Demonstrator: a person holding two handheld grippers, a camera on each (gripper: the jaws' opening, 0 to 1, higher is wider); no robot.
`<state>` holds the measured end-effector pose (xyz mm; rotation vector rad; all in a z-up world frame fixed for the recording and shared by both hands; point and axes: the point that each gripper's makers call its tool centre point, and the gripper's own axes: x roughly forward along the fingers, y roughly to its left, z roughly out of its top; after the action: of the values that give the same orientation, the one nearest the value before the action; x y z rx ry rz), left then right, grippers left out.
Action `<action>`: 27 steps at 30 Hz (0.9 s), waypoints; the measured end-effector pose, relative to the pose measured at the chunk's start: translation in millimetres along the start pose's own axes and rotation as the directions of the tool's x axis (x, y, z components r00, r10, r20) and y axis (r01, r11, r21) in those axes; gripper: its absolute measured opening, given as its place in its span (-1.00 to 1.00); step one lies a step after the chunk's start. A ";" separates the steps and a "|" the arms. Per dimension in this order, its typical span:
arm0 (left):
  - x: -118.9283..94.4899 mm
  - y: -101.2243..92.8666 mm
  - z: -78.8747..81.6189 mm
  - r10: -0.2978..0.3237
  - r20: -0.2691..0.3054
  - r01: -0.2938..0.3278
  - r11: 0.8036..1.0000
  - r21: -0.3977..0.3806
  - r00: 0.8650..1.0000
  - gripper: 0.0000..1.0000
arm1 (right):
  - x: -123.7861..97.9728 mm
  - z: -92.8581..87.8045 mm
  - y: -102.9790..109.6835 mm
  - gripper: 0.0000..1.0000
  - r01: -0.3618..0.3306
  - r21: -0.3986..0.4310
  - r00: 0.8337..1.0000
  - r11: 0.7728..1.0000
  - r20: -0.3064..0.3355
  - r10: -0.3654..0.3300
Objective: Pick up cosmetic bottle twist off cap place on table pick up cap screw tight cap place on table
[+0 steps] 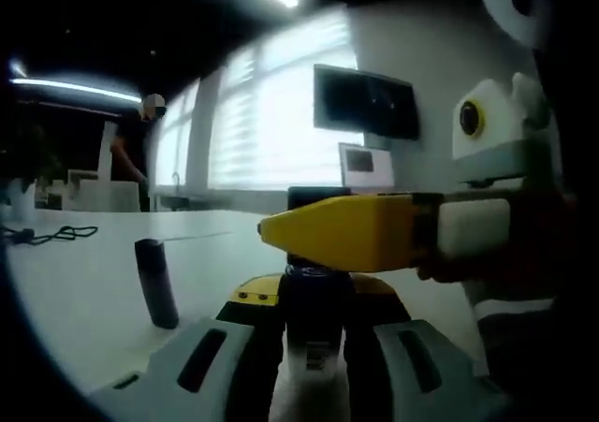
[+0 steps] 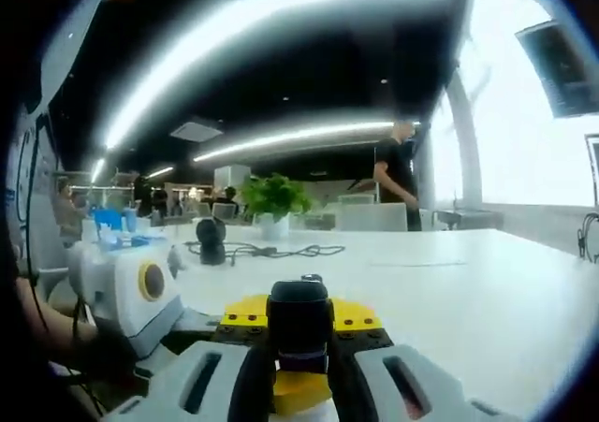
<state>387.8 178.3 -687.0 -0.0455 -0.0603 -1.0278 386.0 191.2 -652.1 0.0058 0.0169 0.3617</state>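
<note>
The cosmetic bottle (image 1: 314, 333) stands upright between the left tool's (image 1: 314, 366) jaws, closed on its body. The right tool (image 1: 374, 230) reaches across from the side, level with the bottle's top, its jaws closed on the cap (image 2: 299, 324). A dark cylinder (image 1: 155, 282) stands left on the counter (image 1: 84, 300).

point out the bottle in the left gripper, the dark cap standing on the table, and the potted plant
bottle (image 1: 316, 319): left gripper view, dark body between the jaws
cap (image 1: 156, 283): left gripper view, middle of its side
potted plant (image 2: 272, 197): right gripper view, green leaves
</note>
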 end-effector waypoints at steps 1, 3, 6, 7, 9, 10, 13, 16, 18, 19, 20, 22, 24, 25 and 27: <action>0.2 0.1 0.0 0.000 0.000 0.000 1.000 -0.002 1.000 -0.72 | 0.1 0.0 -0.1 -0.71 -0.001 0.000 1.000 1.000 0.000 0.001; 0.4 0.0 0.2 -0.002 0.003 0.002 1.000 0.003 1.000 -0.72 | 0.2 -0.1 -0.2 -0.71 -0.001 -0.001 1.000 1.000 0.001 0.001; 0.5 -0.1 0.3 -0.004 0.003 0.004 1.000 -0.003 1.000 -0.72 | 0.3 -0.1 -0.3 -0.71 -0.004 0.001 1.000 1.000 0.002 0.004; 0.7 -0.1 0.3 -0.004 0.003 0.004 1.000 -0.004 1.000 -0.72 | 0.4 -0.2 -0.2 -0.71 -0.006 0.000 1.000 1.000 0.002 0.006; 0.8 -0.3 0.5 -0.006 0.005 0.006 1.000 -0.003 1.000 -0.72 | 0.4 -0.1 -0.4 -0.71 -0.008 0.000 1.000 1.000 0.001 0.008; 0.8 -0.3 0.6 -0.006 0.004 0.006 1.000 -0.003 1.000 -0.72 | 0.4 -0.2 -0.2 -0.71 -0.010 -0.001 1.000 1.000 0.001 0.010; 0.8 -0.3 0.5 -0.008 0.007 0.008 1.000 -0.003 1.000 -0.72 | 0.6 -0.2 -0.1 -0.71 -0.015 0.002 1.000 1.000 0.000 0.015; 0.4 -0.4 0.5 -0.008 0.005 0.008 1.000 0.003 1.000 -0.73 | 1.3 -0.6 0.7 -0.71 -0.045 -0.004 0.999 0.999 -0.009 0.045; 0.1 -1.2 0.6 -0.013 0.003 0.013 1.000 0.007 1.000 -0.73 | 1.9 -5.3 2.2 -0.63 -0.088 0.023 0.995 0.996 -0.044 0.089; 0.1 -1.5 0.7 -0.014 0.004 0.014 1.000 0.009 1.000 -0.73 | 2.7 -4.2 0.4 -0.52 -0.098 0.050 0.994 0.994 -0.035 0.100; 0.1 -2.2 0.7 -0.016 0.004 0.015 1.000 0.013 1.000 -0.73 | 2.9 -3.9 0.7 -0.39 -0.125 0.054 0.991 0.991 -0.036 0.127; 0.0 -2.1 0.5 -0.015 0.004 0.015 1.000 0.010 1.000 -0.73 | 2.1 -5.7 4.5 -0.25 -0.206 0.035 0.977 0.978 -0.056 0.207; -0.1 -1.3 0.3 -0.014 0.004 0.014 1.000 0.003 1.000 -0.73 | -0.1 -1.9 2.6 -0.19 -0.245 0.084 0.968 0.966 -0.031 0.248; 0.0 -1.2 0.2 -0.014 0.004 0.014 1.000 0.001 1.000 -0.73 | -3.2 1.9 6.3 -0.19 -0.303 0.092 0.952 0.949 -0.008 0.305; 0.1 -1.8 -0.1 -0.020 0.003 0.020 1.000 -0.006 1.000 -0.73 | -6.6 4.2 -1.4 -0.16 -0.329 0.098 0.944 0.939 0.002 0.331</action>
<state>386.3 177.2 -687.0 -0.0521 -0.0608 -1.0476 380.4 187.5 -647.8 0.1031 0.0482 0.6977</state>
